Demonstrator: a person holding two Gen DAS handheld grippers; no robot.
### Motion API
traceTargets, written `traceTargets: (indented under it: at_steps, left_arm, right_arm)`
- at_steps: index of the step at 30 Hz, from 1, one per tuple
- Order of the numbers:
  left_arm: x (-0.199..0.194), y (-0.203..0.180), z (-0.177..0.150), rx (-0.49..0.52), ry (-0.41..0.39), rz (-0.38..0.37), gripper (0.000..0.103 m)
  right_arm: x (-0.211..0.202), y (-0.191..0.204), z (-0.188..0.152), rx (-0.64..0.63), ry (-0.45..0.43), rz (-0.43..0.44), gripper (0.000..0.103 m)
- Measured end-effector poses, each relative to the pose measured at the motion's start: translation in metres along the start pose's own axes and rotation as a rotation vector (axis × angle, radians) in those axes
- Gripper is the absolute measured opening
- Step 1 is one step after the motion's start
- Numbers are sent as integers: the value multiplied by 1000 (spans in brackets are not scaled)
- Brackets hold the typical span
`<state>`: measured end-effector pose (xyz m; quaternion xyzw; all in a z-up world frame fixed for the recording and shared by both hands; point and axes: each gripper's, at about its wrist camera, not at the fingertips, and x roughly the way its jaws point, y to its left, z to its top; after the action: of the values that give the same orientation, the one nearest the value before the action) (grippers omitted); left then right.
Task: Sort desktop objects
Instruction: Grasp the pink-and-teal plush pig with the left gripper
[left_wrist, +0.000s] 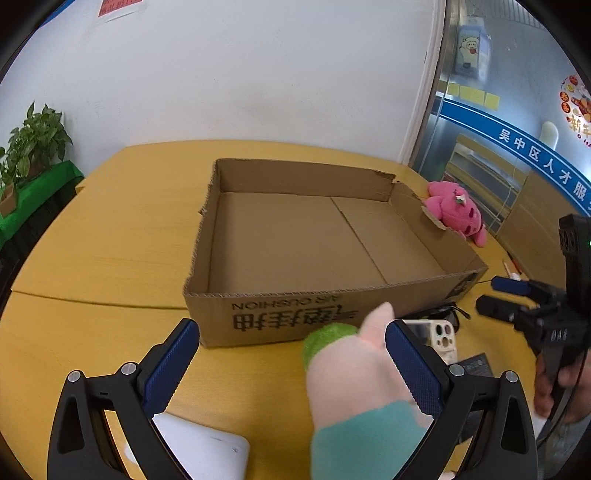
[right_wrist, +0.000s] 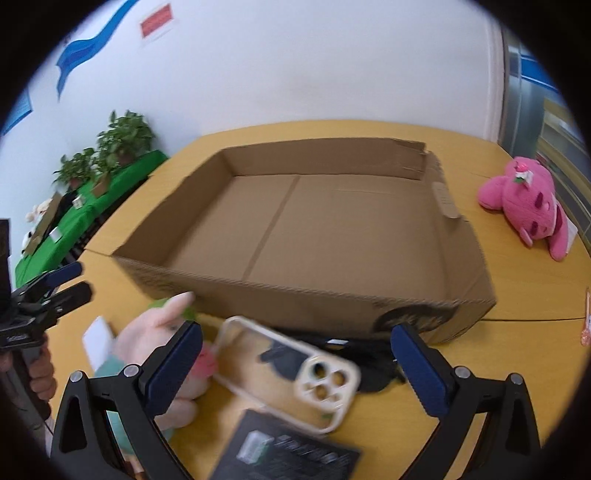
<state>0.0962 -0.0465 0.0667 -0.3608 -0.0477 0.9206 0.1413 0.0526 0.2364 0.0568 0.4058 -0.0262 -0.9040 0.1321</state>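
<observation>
Both claws spread wide, nothing held. Left gripper hangs over the pale pink plush with the green bit and teal lower part; it sits low centre of the left view, just in front of the near wall of the cardboard box, and its body already touches or nearly touches the right-hand pad — can't tell which. Right gripper frames the phone case, which lies camera cut-out toward lower right, partly over the dark sunglasses and just above a black card packet at the bottom edge. Box is empty, so I read the sort as barely begun. The pink bear is on the table right of the box, well apart from both claws. A white flat thing lies bottom left under the left gripper; I'd leave it for now. For the step in hand I'd take the pale plush first: centre it between the pads rather than hugging one side, come down onto the fat middle of the body, not the thin ear, close until the fabric compresses, then lift clear of the box wall before going forward — the wall is right there and would snag a low carry. Right view is blurred, so I'd steady the right side before closing on the case, and grip across its narrow width to avoid dragging the glasses along
</observation>
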Motion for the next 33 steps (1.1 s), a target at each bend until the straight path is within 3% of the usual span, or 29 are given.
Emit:
traceTargets:
  at_steps: [9, 21, 22, 23, 25, 28, 30, 31, 33]
  left_arm:
    - [-8, -12, -7, -5, 52, -109, 102]
    - [-27, -12, -12, -30, 9, -103, 100]
    - [-25, -14, -14, -30, 16, -107, 95]
    - [-24, -16, -16, -26, 24, -111, 66]
    - [-12, -17, -19, -33, 88, -126, 27]
    - [3, -13, -25, -71, 145, -128, 30]
    - [12, -12, -29, -87, 184, -150, 45]
    - [17, -11, -30, -98, 203, -159, 58]
    - [24, -10, -32, -115, 228, -167, 66]
  right_arm:
    - [-18, 48, -17, -32, -26, -21, 102]
    - [-26, 60, -31, -38, -24, -8, 102]
    - [-25, 62, -33, -35, -14, 4, 102]
    - [-24, 64, -36, -33, -5, 17, 102]
    - [-22, 70, -44, -34, 22, 68, 102]
    - [-17, 83, -59, -47, 68, 156, 102]
    - [-10, 95, -71, -62, 105, 206, 102]
    - [-6, 98, -75, -59, 122, 227, 102]
    - [3, 103, -80, -46, 151, 263, 102]
